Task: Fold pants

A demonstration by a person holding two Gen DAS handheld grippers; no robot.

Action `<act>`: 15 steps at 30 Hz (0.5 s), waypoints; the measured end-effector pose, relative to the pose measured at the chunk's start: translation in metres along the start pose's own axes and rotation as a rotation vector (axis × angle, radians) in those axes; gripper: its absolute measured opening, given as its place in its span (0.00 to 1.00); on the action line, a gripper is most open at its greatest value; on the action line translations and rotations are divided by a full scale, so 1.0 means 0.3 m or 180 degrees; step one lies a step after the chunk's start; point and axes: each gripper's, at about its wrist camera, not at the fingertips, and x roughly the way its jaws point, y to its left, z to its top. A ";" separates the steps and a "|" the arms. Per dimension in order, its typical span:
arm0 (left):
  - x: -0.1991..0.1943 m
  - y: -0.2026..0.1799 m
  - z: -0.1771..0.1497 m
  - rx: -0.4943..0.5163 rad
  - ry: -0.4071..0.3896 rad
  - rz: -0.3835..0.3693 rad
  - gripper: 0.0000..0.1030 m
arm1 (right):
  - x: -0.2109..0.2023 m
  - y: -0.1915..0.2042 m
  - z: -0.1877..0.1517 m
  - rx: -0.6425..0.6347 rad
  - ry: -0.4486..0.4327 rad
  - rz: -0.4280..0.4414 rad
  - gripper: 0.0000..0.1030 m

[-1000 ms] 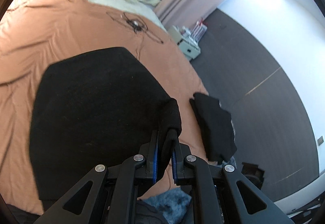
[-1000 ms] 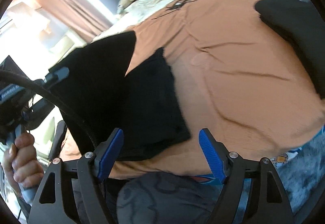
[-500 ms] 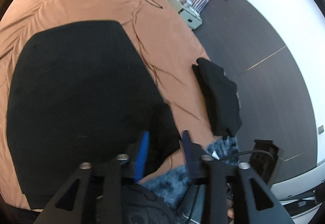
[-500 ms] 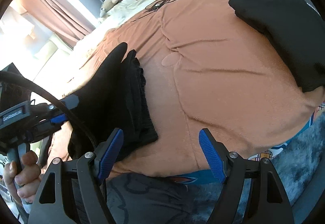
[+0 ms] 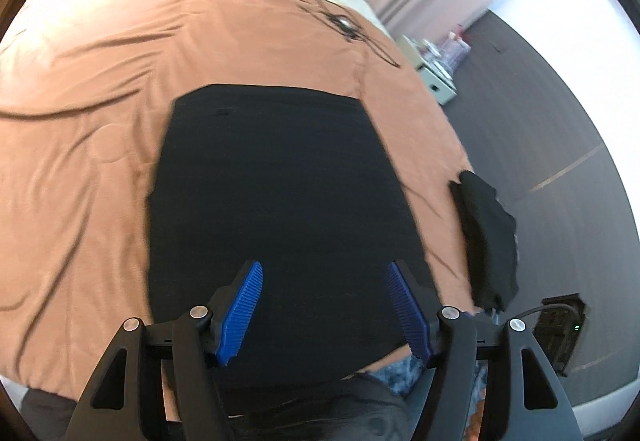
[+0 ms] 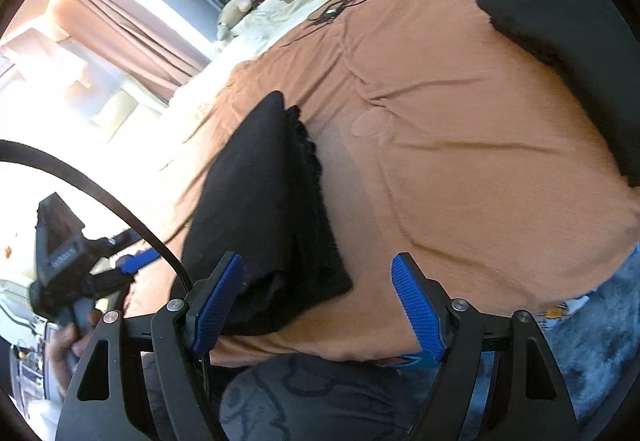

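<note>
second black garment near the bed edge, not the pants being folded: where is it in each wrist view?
Left wrist: the second black garment lies at right of centre, on the edge of the orange bedspread, right of the folded pants.
Right wrist: the same garment fills the upper right; the pants sit left of centre.
Shared landmark: the black cable tangle on the bedspread.

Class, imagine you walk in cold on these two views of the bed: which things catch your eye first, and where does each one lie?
First, the black pants, a big folded dark slab lying on the orange bedspread, just ahead of the open left gripper, whose jaws have just been opening with nothing pinched between them. Next, a second black garment at the bed's right edge. The right gripper hangs open over bare bedspread beside the pants.
</note>
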 end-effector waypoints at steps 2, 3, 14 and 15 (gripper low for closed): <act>-0.013 0.052 -0.009 -0.0095 -0.0024 0.0053 0.65 | 0.015 0.004 0.008 -0.0038 0.0019 0.0068 0.74; -0.017 0.077 -0.012 -0.0145 -0.0038 0.0084 0.65 | 0.024 0.007 0.012 -0.0061 0.0026 0.0087 0.74; 0.009 0.259 -0.105 -0.0536 0.0037 0.0418 0.65 | 0.154 -0.004 0.036 -0.0163 0.0305 0.0158 0.13; 0.021 0.271 -0.118 -0.0566 0.0074 0.0368 0.65 | 0.151 -0.004 0.035 -0.0207 0.0289 0.0140 0.11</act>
